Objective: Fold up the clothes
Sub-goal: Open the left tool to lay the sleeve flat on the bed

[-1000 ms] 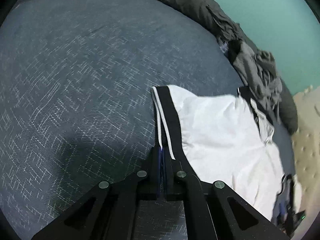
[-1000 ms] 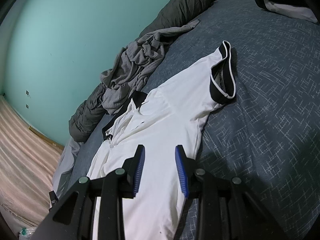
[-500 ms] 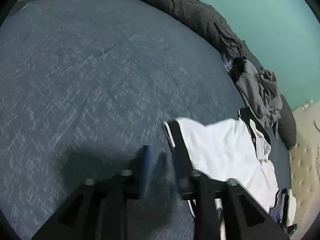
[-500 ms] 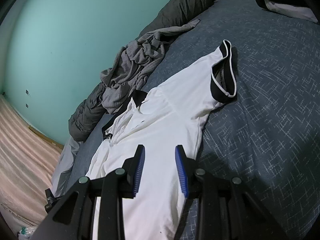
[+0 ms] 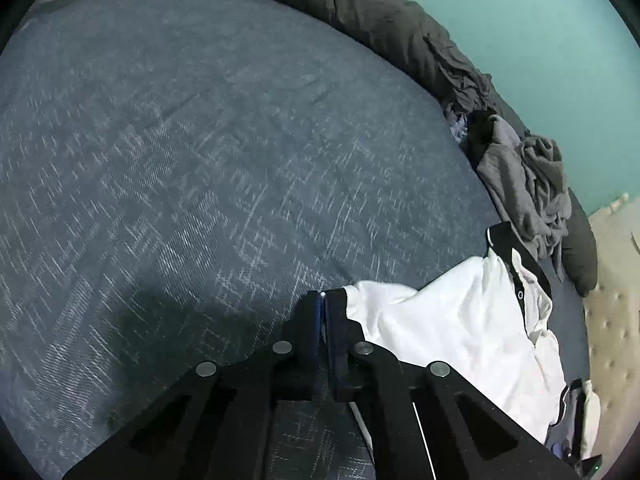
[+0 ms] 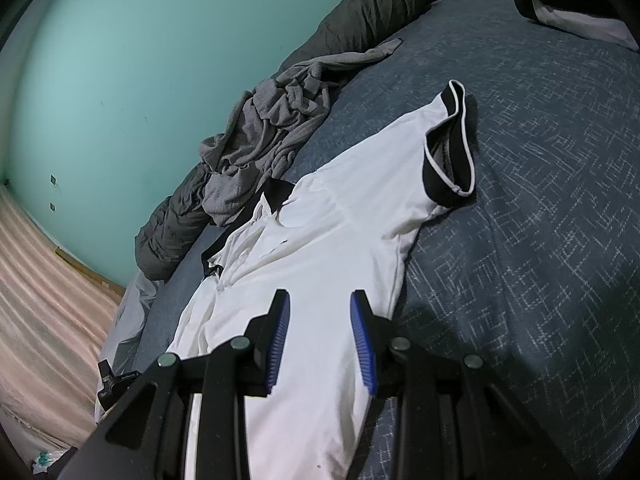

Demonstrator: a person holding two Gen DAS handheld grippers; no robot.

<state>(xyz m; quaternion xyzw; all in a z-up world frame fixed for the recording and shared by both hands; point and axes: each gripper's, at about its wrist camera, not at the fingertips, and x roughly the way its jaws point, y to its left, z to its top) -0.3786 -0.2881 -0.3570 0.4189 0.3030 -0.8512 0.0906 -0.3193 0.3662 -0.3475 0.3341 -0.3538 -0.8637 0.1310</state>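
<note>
A white polo shirt with black trim lies spread, front up, on a bed covered in a dark blue patterned sheet. Taking the shirt as landmark: a crumpled grey garment sits just past its black collar, with a dark rolled blanket along the teal wall beyond. One black-cuffed sleeve stretches out sideways from the body, its cuff standing slightly open. The left gripper sits at the shirt's sleeve edge, its jaws clenched together beside a black cuff; the cloth bunches there, but whether fabric is actually pinched between them cannot be told. The right gripper hovers over the shirt's lower body with its jaws released, blue pads wide apart and nothing between them. The shirt looks light, thin and limp, so it should drape and wrinkle wherever it is lifted and slide easily over the sheet. The thicker banded cuffs, collar and hem corners seem the firmest places to take hold.
</note>
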